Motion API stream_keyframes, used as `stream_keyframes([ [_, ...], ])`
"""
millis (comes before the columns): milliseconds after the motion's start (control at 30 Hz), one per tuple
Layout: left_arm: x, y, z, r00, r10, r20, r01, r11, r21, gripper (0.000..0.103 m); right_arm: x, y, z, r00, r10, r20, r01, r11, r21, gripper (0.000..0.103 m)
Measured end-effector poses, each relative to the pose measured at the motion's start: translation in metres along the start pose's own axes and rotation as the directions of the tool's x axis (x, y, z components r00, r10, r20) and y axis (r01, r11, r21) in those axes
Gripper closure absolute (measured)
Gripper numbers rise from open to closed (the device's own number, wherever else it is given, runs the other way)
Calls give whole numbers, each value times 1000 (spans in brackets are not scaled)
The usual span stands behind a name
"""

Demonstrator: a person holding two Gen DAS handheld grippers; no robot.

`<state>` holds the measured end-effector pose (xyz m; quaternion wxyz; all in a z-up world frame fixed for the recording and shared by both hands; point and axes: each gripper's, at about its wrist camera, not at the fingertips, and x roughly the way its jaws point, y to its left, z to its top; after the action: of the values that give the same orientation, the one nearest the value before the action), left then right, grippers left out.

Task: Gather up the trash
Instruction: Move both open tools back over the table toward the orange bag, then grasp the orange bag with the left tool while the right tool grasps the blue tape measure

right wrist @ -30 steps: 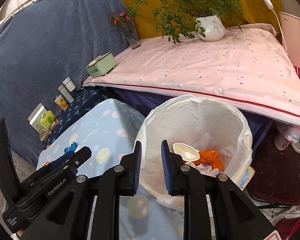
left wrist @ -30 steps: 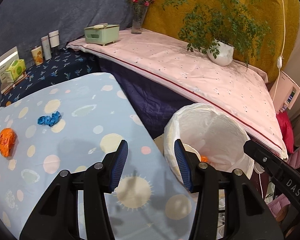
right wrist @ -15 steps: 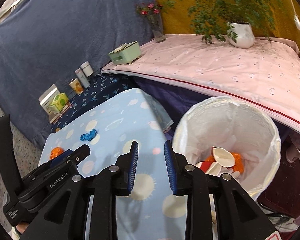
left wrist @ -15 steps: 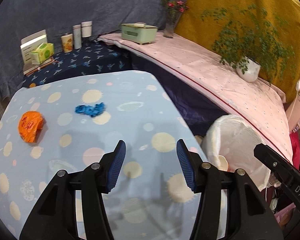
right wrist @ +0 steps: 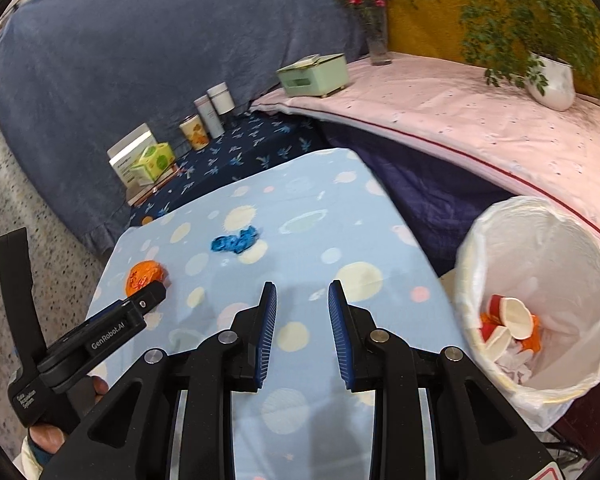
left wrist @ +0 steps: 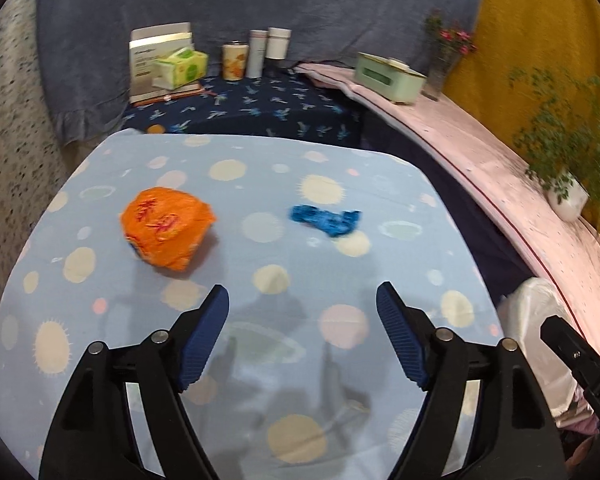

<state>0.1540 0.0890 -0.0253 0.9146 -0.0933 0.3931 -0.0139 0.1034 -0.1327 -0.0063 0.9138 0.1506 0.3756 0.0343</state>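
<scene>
Orange first: the crumpled orange wrapper sits on the left part of your light blue spotted tablecloth, ahead and to the left of your left gripper. That gripper hangs over the near half of the table with its jaws spread wide and nothing between the blue pads. Further right and a bit farther back lies the crumpled blue scrap, well apart from the orange one, both lying loose on the cloth with neither claw touching them.

Your right gripper is over the near right part of the table, jaws parted by a narrower gap, also holding nothing. From that side the blue scrap is straight ahead and a little left, and the orange wrapper is at the far left edge, partly hidden behind your left tool.

Off the right edge of the table, lower down, stands the trash bin with a white bag liner. You can see red-and-white paper cups and some orange and white bits at the bottom.

Past the far edge there's a dark blue patterned surface with a green tissue pack and a few canisters, then a pink covered ledge with a mint green box, a flower vase and a potted plant.
</scene>
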Motion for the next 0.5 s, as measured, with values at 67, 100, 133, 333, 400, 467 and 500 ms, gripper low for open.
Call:
stream_keyframes([
  [67, 5, 17, 3, 1000, 21, -10, -22, 1000, -22, 30, 10, 11, 1, 1000, 8, -10, -8, 1000, -10, 69],
  [100, 7, 26, 5, 999, 30, -12, -31, 999, -35, 30, 14, 16, 1, 1000, 12, -13, -12, 1000, -13, 68],
  [133, 9, 33, 6, 999, 38, -15, -39, 998, -46, 28, 19, 21, 1, 1000, 17, -17, -17, 1000, -17, 67],
  [333, 28, 78, 18, 996, 69, -54, -75, 990, -118, 24, 56, 49, 8, 998, 39, -54, -41, 999, -32, 65],
  [400, 38, 91, 23, 995, 69, -75, -80, 985, -154, 24, 70, 56, 10, 997, 43, -63, -45, 998, -33, 62],
  [467, 49, 106, 29, 993, 71, -96, -88, 976, -197, 24, 86, 64, 14, 996, 47, -70, -49, 998, -30, 60],
  [500, 54, 113, 31, 992, 69, -105, -90, 971, -219, 24, 91, 66, 15, 996, 49, -72, -51, 998, -30, 59],
])
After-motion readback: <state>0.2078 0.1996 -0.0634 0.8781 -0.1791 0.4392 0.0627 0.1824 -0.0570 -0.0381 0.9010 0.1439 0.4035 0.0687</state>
